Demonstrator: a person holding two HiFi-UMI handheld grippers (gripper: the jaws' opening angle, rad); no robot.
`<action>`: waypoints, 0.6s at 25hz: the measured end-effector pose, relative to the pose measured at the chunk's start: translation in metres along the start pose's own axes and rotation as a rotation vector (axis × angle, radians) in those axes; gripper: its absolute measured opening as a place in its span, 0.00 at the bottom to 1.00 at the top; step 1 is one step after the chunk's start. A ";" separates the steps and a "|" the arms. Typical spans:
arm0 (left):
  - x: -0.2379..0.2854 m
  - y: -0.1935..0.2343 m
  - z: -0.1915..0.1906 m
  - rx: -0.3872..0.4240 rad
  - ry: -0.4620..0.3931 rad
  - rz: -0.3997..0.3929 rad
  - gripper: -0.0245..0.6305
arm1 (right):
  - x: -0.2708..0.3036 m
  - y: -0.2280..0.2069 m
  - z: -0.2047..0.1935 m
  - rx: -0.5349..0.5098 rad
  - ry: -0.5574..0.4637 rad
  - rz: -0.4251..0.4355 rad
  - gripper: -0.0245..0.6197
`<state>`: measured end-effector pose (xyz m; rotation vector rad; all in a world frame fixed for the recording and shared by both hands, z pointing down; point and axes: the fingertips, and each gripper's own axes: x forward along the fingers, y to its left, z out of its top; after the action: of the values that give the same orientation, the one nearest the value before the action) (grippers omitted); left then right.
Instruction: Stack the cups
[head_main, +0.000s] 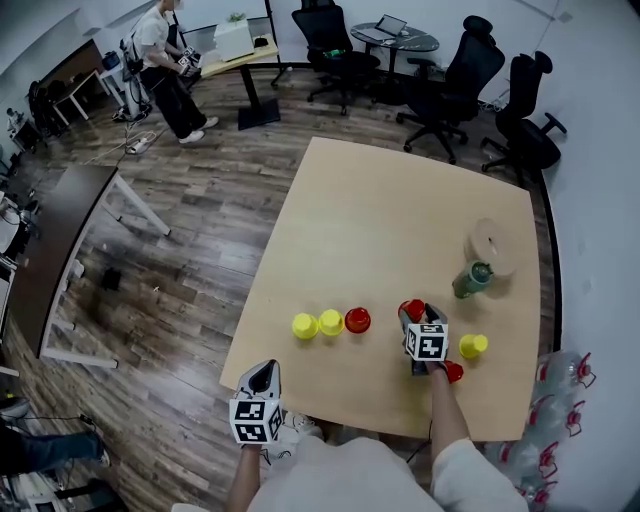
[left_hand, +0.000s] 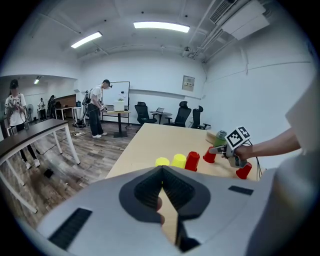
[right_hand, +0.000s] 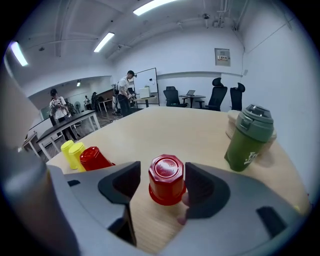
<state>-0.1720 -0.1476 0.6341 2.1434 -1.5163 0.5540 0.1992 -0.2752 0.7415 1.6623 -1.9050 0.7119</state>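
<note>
Several upturned cups stand near the front of the wooden table (head_main: 380, 200). At the left is a row of a yellow cup (head_main: 304, 326), a second yellow cup (head_main: 331, 322) and a red cup (head_main: 357, 320). My right gripper (head_main: 418, 312) is open around another red cup (right_hand: 167, 179), which stands on the table between the jaws with a gap at the left pad. To its right stand a third yellow cup (head_main: 472, 346) and a red cup (head_main: 454, 372). My left gripper (head_main: 262, 374) hovers at the table's front left edge, shut and empty.
A green bottle (head_main: 473, 279) and a round beige lid (head_main: 491, 245) stand behind the right gripper. Office chairs (head_main: 450, 80) and desks stand beyond the table. A person (head_main: 165, 70) stands at the far left. Water bottles (head_main: 560, 400) lie on the floor at the right.
</note>
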 end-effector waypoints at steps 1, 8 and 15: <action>0.000 0.000 0.000 -0.001 0.001 0.001 0.06 | 0.002 -0.002 -0.001 0.002 0.003 -0.009 0.45; -0.001 0.001 -0.003 -0.007 0.000 0.004 0.06 | -0.008 0.003 0.007 -0.025 -0.023 0.000 0.38; -0.002 -0.001 0.001 -0.009 -0.026 -0.014 0.06 | -0.038 0.053 0.054 -0.085 -0.102 0.107 0.38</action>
<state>-0.1717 -0.1462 0.6322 2.1604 -1.5138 0.5164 0.1490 -0.2782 0.6726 1.5813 -2.0794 0.5878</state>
